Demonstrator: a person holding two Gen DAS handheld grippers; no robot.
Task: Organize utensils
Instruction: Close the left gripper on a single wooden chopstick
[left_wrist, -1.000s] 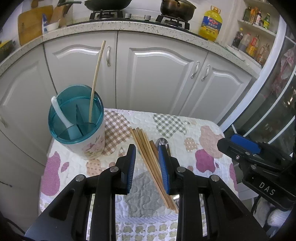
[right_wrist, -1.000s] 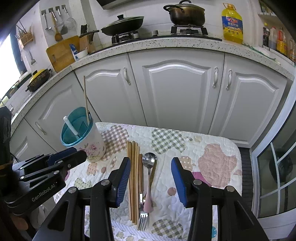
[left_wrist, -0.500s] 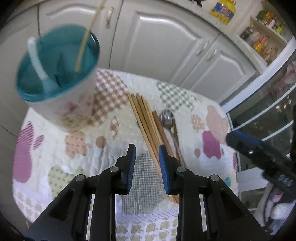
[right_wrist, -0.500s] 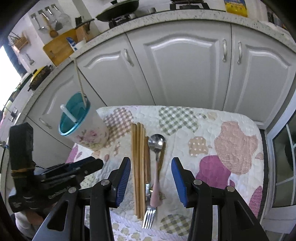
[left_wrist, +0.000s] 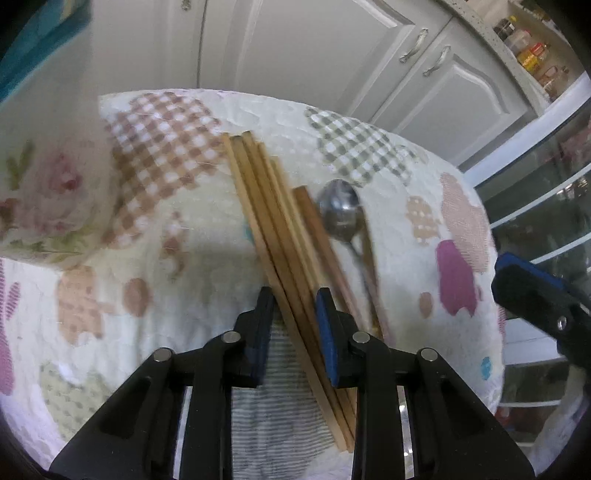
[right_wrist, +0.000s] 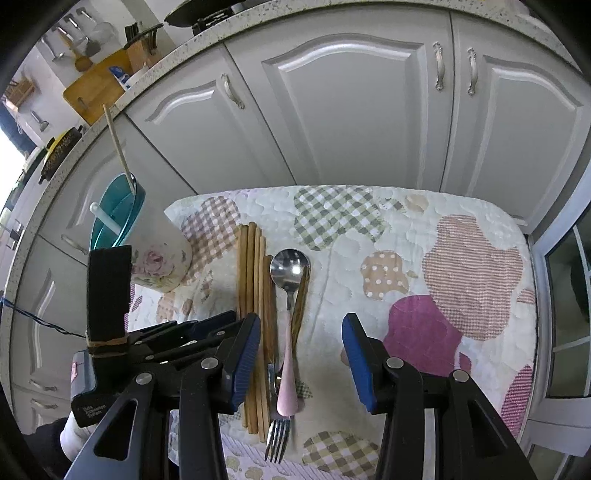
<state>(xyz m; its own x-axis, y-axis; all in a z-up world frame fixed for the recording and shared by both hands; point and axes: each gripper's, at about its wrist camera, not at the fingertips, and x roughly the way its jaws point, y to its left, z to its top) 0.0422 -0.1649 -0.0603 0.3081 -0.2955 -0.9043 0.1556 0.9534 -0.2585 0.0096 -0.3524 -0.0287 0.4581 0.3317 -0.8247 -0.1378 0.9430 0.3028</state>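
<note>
1. My left gripper (left_wrist: 293, 314) straddles the chopsticks (left_wrist: 275, 240) on the quilted surface (left_wrist: 177, 229); its jaws, just narrowing, aren't pinching yet.
2. I should close squarely on one pair, sparing the spoon (left_wrist: 341, 216).
3. My right gripper (right_wrist: 301, 354) hangs open, empty.

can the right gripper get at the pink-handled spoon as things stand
Probably yes: the right gripper hangs open over the pink-handled spoon, nothing covering it, though the fork and chopsticks lie close beside.

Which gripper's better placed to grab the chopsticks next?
Left. The left gripper already straddles the chopsticks, jaws closing in; the right gripper hangs open over the spoon.
</note>
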